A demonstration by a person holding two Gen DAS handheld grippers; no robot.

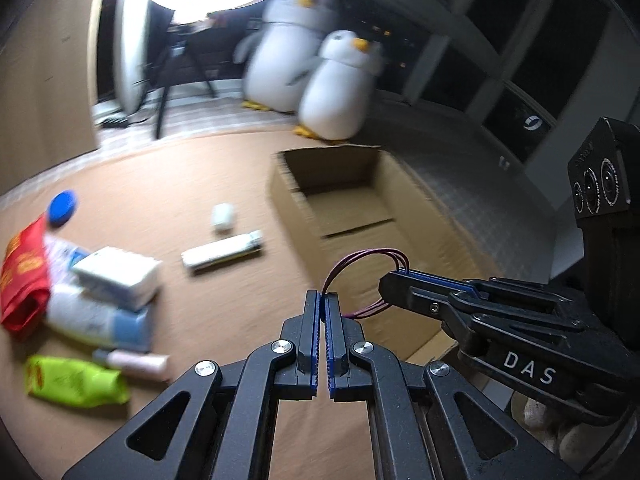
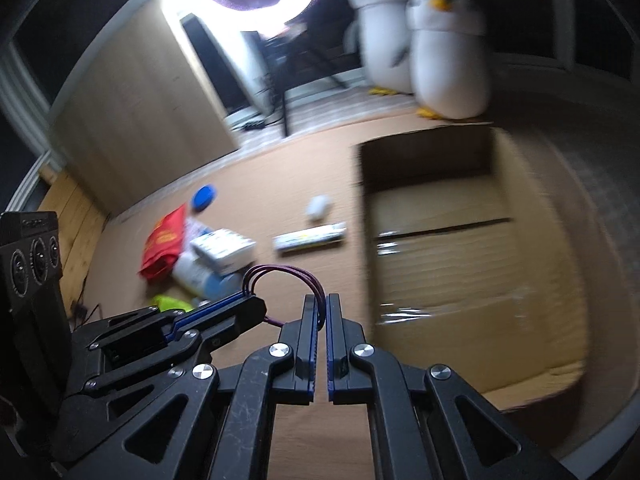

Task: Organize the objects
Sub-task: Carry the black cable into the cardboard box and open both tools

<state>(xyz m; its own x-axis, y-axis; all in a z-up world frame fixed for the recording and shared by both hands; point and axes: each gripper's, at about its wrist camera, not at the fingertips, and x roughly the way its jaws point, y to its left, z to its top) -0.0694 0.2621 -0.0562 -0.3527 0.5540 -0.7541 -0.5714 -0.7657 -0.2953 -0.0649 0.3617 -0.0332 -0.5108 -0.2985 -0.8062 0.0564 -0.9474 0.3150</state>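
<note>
Both grippers are pinching the same purple cord loop, one at each end. Left gripper is pressing its pads together on the cord; right gripper is doing the same. Cord is hanging between them, above the near edge of the open cardboard box. Pile of tubes and packets is lying on the brown table, well left of the box. Both views are motion-blurred.

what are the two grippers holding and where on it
A loop of thin purple cord: the left gripper pinches one side of the loop, the right gripper the other side.
</note>
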